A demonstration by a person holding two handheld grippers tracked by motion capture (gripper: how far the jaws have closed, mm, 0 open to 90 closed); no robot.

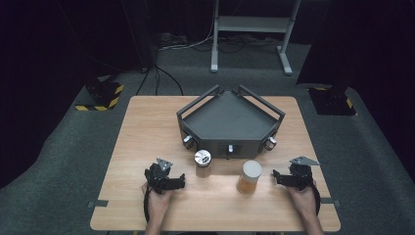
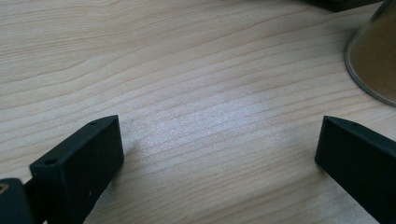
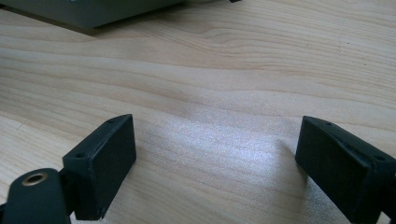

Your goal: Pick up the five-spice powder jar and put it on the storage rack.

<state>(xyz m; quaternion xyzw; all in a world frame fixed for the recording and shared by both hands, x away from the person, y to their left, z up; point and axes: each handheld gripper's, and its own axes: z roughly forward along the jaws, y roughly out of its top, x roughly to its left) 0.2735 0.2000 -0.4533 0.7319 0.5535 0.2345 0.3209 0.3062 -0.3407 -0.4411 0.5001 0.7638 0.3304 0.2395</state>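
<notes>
Here we hold a black two-jaw gripper in each hand over the near part of the pale wooden desk point(image 1: 147, 127). Our left gripper point(image 1: 182, 182) sits near the left of the near edge, and in the left gripper view its fingers point(image 2: 79, 168) stand wide apart with nothing but bare wood grain between them. Our right gripper point(image 1: 275, 175) is near the right of the near edge, and the right gripper view shows its fingers point(image 3: 100, 163) likewise spread open over empty wood, gripping nothing. Between the two grippers stand two jars, both upright and untouched. The small dark glass jar with a shiny silver metal lid point(image 1: 202, 163) is just right of the left gripper and a little farther away. The taller clear jar of amber-brown contents with a pale round lid point(image 1: 249, 176) stands left of the right gripper, slightly nearer to us than the dark jar and apart from it. In the left gripper view the lower edge of a brownish clear jar point(image 2: 376, 60) shows at the far right. Just beyond the jars, at the middle of the desk, rests a dark grey angular metal tray with raised rail handles point(image 1: 230, 100), with silver knobs along its near face; the dark jar stands just in front of it. A grey corner of that tray appears at the far left in the right gripper view.
</notes>
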